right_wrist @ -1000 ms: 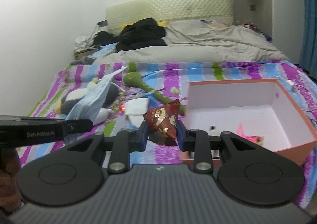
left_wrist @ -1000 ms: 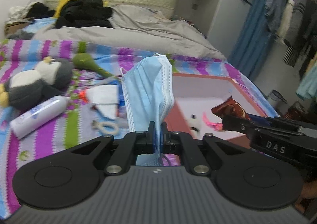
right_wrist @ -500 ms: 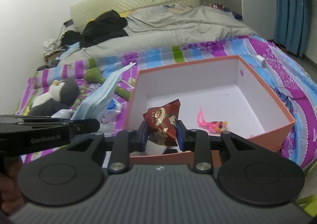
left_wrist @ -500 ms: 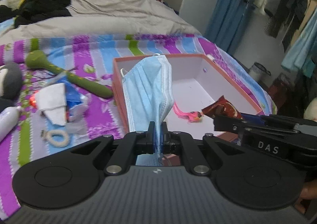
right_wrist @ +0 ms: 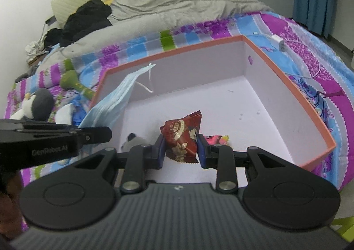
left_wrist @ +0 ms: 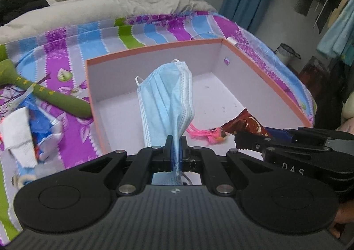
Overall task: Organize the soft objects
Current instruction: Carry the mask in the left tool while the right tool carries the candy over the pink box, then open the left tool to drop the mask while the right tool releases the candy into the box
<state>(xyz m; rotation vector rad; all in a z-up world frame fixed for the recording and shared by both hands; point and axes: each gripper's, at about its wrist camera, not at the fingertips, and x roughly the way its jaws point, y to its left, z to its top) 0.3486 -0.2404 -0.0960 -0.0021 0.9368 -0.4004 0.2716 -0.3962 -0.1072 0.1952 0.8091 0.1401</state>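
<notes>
Left gripper (left_wrist: 176,148): jaws nearly closed, pinching the lower end of a blue face mask (left_wrist: 166,101); the mask stands up from the jaws, pleats fanned, ear loop at the top. It hangs over the near-left part of the open orange box (left_wrist: 154,47), above the floor, not resting on it.

Right gripper (right_wrist: 180,147): jaws partly open, clamped on the sides of a red snack packet (right_wrist: 182,133). The packet is held over the near-centre of the box floor, clear of it.

Already in the box: a pink item (left_wrist: 206,134) on the floor near the front wall; a small grey plush (right_wrist: 132,141) at the near-left corner.

Outside the box, to its left on the striped bedspread (left_wrist: 73,53): green plush stem (left_wrist: 55,97), white-and-blue packaging (left_wrist: 24,134), penguin plush (right_wrist: 36,106).

Change from a second ago: both grippers were short of the box, over the bedspread, with the box ahead of them; half a second ago they were at its near wall. Now both are tipped down over the interior. Both holds are unchanged.

Reading for the task: carry is done; both items look placed for release, which has not yet happened.
</notes>
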